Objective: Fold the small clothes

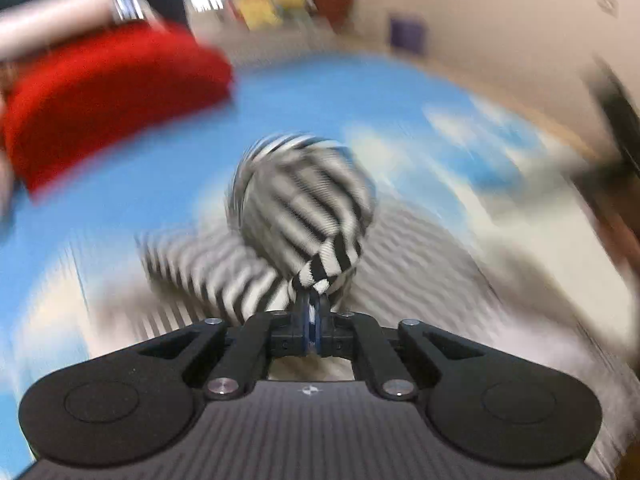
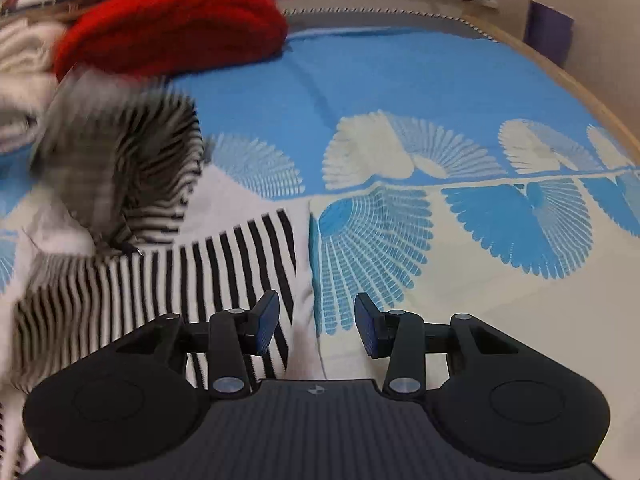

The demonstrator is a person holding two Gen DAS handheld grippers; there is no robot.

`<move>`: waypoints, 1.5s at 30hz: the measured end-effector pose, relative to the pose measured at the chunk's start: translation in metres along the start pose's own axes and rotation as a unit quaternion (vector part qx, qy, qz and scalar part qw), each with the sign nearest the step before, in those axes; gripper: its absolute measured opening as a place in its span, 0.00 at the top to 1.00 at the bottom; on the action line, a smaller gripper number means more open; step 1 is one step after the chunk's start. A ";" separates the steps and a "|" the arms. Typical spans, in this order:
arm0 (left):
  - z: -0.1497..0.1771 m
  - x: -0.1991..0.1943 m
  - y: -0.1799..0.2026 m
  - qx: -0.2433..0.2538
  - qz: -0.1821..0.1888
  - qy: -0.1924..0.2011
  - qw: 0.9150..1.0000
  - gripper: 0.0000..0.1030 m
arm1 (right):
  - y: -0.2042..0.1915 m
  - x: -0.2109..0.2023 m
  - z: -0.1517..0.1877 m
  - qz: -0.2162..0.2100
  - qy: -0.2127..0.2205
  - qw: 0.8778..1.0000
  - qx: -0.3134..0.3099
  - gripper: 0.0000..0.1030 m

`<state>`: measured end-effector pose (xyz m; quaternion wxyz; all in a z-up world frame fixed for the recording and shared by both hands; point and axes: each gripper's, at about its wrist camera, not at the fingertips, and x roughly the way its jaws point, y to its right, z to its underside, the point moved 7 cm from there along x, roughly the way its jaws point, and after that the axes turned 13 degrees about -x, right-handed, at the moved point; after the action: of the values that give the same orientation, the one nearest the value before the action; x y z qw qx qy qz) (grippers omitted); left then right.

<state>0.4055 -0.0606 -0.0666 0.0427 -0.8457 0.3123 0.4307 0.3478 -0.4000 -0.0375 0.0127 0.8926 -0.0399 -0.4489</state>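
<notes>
Striped cloth (image 1: 304,216) is pinched at one edge by the clenched left gripper (image 1: 314,300), the rest lying on the blue bedspread (image 2: 400,80) near its front edge. Right gripper (image 2: 316,326) hovers released, empty; carry the fold across evenly, aligning edges.

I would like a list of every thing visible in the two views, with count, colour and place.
striped garment: one, black and white, on the bed cover, one end lifted
red item: one, red, far left on the bed
bed cover: one, blue with cream fan pattern, under everything
pale fabrics: cream, far left edge, count unclear
purple object: one, by the wall, far right
left gripper: shut on the striped garment
right gripper: open, above the garment's edge
</notes>
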 end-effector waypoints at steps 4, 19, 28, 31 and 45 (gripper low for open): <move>0.075 -0.049 0.005 -0.082 0.006 -0.009 0.997 0.66 | 0.006 -0.019 0.003 -0.017 0.027 0.998 0.049 0.49; 0.090 0.013 -0.086 -0.486 -0.013 -0.001 0.874 0.59 | -0.053 0.015 0.036 -0.146 -0.055 0.978 0.138 0.49; 0.082 0.022 -0.094 -0.504 0.022 0.008 0.863 0.99 | -0.080 0.050 0.042 -0.149 -0.096 0.975 0.131 0.98; 0.048 -0.022 -0.103 -0.475 0.027 0.123 0.871 0.99 | -0.070 0.031 0.017 -0.185 -0.010 0.965 0.186 0.99; 0.089 -0.014 -0.131 -0.530 -0.023 0.035 0.847 0.62 | -0.039 0.044 0.073 -0.142 -0.132 0.959 0.208 0.95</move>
<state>0.4115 0.0815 -0.1378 -0.4133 -0.7612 0.0186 0.4995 0.3180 -0.3640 -0.1189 -0.2427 0.8045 -0.0062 -0.5421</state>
